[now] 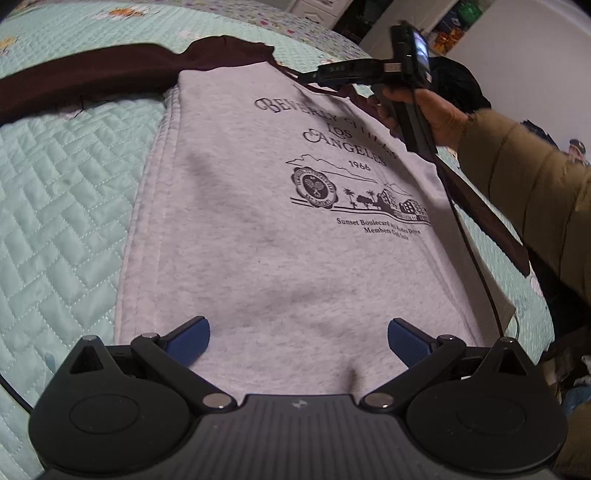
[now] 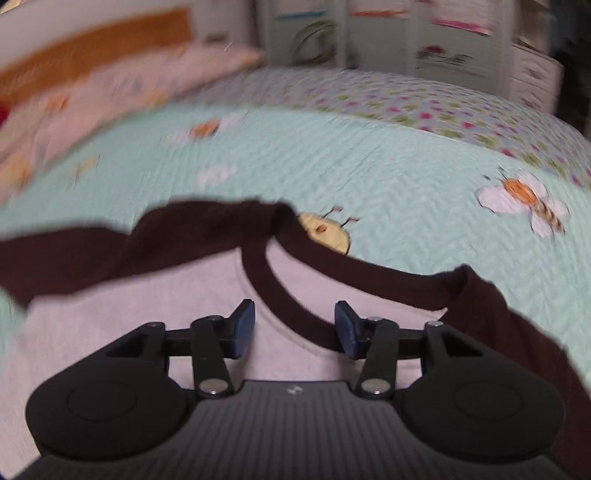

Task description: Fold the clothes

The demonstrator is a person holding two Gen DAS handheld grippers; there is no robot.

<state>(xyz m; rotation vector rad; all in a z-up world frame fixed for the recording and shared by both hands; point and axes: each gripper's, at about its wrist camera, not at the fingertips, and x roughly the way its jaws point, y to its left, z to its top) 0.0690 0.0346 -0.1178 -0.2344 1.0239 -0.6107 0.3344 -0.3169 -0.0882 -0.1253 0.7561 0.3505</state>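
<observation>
Both hand-held grippers, left (image 1: 298,341) and right (image 2: 294,330), are spread and empty over the sweatshirt (image 1: 280,236) flat on the bed (image 1: 66,192). Only the right view shows its collar (image 2: 295,291).

Home bedroom. Bed (image 2: 369,177) wearing quilted mint bedspread (image 1: 66,206) stitched with bees and butterflies, floral border running along far edge. Pink pillow (image 2: 110,85) lying at head. White drawers (image 2: 532,70) standing beyond far edge. Cluttered shelves (image 1: 450,26) showing behind.

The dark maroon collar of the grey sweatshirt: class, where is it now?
In the right wrist view, the collar curves between the right gripper fingers, on the aqua quilt.
</observation>
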